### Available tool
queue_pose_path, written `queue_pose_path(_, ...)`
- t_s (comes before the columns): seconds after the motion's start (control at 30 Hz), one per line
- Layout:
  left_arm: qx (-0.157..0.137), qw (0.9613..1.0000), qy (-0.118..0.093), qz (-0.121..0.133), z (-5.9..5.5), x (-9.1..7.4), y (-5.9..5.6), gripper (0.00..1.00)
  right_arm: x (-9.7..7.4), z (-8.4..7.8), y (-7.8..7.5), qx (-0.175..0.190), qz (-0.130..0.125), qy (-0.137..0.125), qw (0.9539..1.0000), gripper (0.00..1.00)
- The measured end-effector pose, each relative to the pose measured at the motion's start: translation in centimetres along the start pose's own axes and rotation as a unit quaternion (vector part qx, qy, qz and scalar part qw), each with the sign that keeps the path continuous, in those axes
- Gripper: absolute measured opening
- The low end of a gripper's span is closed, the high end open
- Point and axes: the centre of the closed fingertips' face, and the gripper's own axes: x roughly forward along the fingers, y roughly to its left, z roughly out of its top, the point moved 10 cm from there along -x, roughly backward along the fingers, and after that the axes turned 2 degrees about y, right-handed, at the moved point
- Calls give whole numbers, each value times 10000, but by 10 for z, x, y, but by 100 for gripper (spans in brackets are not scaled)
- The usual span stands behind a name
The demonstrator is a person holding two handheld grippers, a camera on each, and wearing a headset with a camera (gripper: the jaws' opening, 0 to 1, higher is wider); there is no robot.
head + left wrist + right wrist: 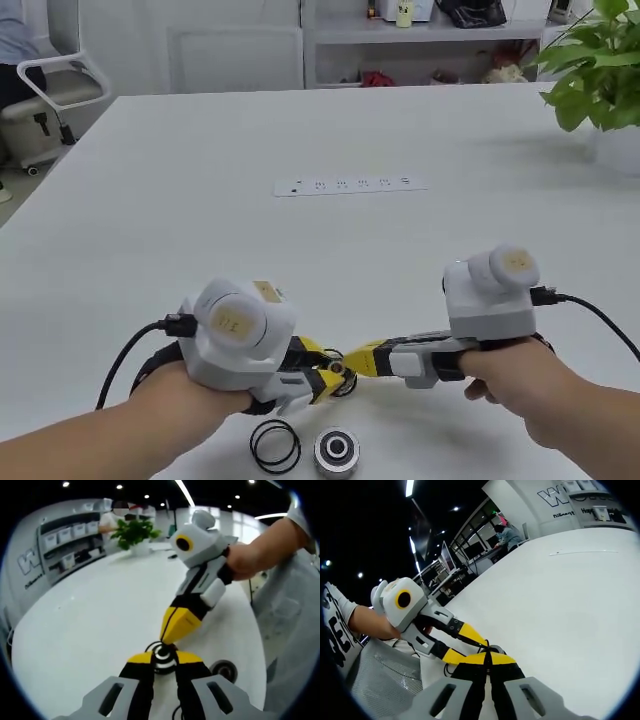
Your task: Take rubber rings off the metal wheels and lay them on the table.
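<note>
Left fingers (141,660): almost closed, squeezing the metal wheel (162,659) from both sides.
Right fingers (469,659): pressed tight together. They look like they pinch the rubber ring (494,648) on that wheel, but the ring is too thin to be sure.
Table (300,140): big, flat and smooth. If the wheel drops, it may roll far away.
Left gripper (335,380): it holds the wheel only by its round sides. A hard tug from the right gripper (356,362) could pop the wheel out.
Wheel risk: if it turns between the fingers, the ring just goes round with it and does not come off.
Ring risk: it is stretchy. It could slip out of the shut tips and snap back on, or fly off when it comes loose.
Where the wheel is: between the left fingers, with the right tips touching its rim. I cannot tell if it rests on the table.
Where the ring is: on the wheel's rim, right at the right tips.
Nearby: bare wheel (337,450) and loose rings (274,445) lie side by side on the table, just beside the grippers.
</note>
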Motion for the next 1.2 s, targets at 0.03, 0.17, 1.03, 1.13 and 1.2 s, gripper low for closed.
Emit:
queue_pose_path(0.03,1,10000,-3,-1,0,-1,0,17,0,0,0,3,-5,-4,10000,0)
queue_pose_path(0.17,-2,10000,-38,2,1,-3,-1,18,-1,1,0,27,-11,-23,10000,0)
queue_pose_path(1.03,-34,9997,-239,69,3,-32,-2,30,-6,9,7,-4,8,-85,10000,0)
queue_pose_path(1.13,-48,9996,-251,83,2,-36,0,32,-6,10,8,-20,18,-70,10000,0)
queue_pose_path(1.2,-46,9996,-248,88,1,-38,0,33,-7,10,9,-30,25,-67,10000,0)
